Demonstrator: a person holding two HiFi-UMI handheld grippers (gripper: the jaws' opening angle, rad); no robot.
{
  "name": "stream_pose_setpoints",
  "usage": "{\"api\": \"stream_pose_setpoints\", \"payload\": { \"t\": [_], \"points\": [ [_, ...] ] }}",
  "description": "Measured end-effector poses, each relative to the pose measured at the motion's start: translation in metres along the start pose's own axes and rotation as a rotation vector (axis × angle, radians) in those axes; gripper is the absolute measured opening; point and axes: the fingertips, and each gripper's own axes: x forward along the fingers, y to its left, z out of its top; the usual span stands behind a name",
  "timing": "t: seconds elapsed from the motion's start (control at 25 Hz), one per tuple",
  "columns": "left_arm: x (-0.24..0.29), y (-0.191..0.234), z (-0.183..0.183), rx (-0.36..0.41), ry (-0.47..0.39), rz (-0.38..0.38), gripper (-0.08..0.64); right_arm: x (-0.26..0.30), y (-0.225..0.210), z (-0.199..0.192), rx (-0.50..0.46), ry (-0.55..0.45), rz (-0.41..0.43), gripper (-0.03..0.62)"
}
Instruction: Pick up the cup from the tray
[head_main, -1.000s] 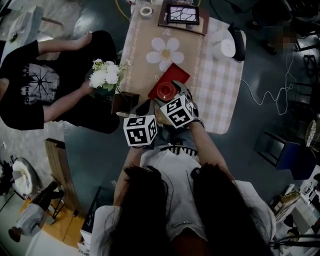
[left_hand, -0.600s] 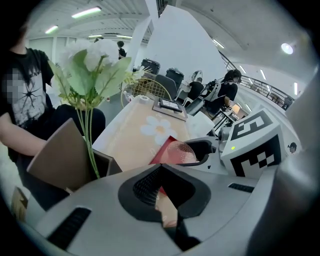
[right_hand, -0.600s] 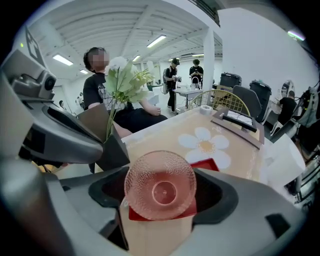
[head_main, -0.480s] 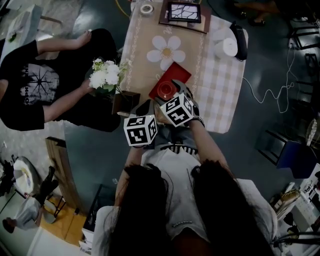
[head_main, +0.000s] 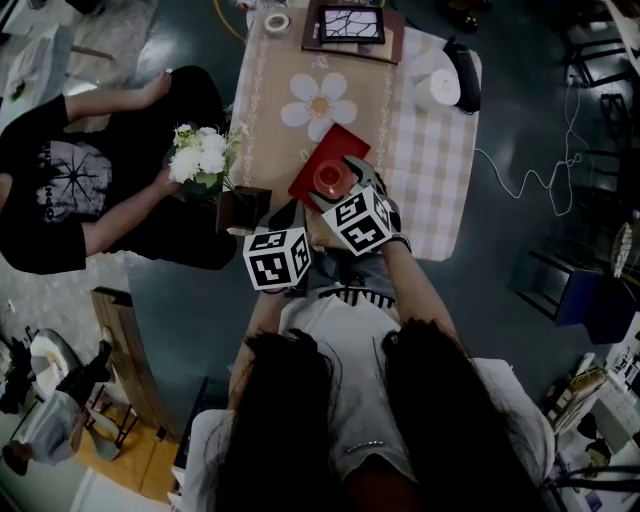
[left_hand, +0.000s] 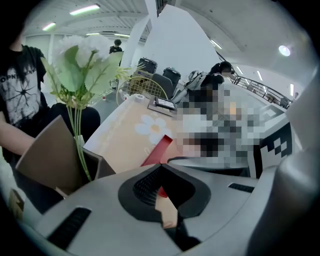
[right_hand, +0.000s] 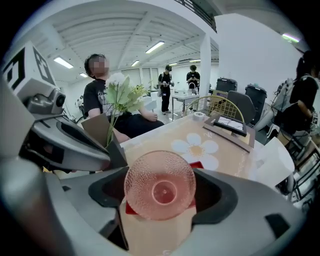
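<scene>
A pink dimpled glass cup (head_main: 328, 178) stands over the red tray (head_main: 318, 150) near the table's front edge. My right gripper (head_main: 338, 181) reaches onto the tray, its jaws on either side of the cup. In the right gripper view the cup (right_hand: 160, 186) fills the gap of the right gripper (right_hand: 161, 175), both pads touch its rim, and red tray (right_hand: 131, 208) shows under it. My left gripper (head_main: 288, 218) hovers at the table's front left corner. In its own view the left gripper (left_hand: 161, 167) is shut and empty, with the tray (left_hand: 155, 152) beyond it.
A seated person in a black T-shirt (head_main: 60, 180) holds white flowers (head_main: 198, 155) above a brown box (head_main: 245, 207) at the table's left edge. Farther along the table lie a white flower mat (head_main: 318, 100), a framed picture (head_main: 350, 24), a tape roll (head_main: 275, 21) and a white round thing (head_main: 438, 90).
The head view has shifted slightly. Both grippers and the cup keep the same places relative to the tray.
</scene>
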Motion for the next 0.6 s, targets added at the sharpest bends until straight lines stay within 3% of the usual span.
{"api": "stream_pose_setpoints", "payload": {
  "t": [0.6],
  "points": [
    [0.024, -0.061, -0.003, 0.137, 0.034, -0.119, 0.001, -0.056, -0.054, -0.054, 0.160, 0.011, -0.175, 0.382]
  ]
}}
